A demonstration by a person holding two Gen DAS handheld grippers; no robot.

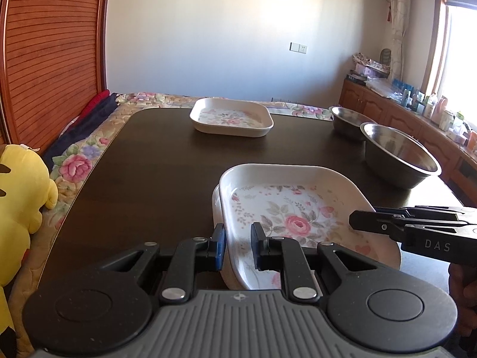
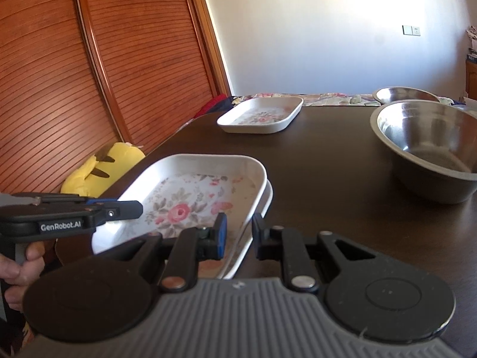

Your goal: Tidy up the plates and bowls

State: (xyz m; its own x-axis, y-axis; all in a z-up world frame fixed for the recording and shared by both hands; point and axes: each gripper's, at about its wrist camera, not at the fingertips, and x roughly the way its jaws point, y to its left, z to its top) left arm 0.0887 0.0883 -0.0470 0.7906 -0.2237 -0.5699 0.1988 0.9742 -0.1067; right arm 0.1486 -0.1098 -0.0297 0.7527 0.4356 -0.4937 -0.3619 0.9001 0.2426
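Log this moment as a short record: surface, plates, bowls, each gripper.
surface: dark table
held plate: floral plate, nested tilted over a second plate
far plate: lone floral plate at the far edge
bowls: near steel bowl and far steel bowl, upright, on the right
left gripper: shut on the floral plate's near left rim
right gripper: shut on its right rim

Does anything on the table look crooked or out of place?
Yes. The top plate, held by both grippers, sits tilted and shifted on the plate below, not nested flat. The far plate and both steel bowls stand level. Nothing is spilled or broken.
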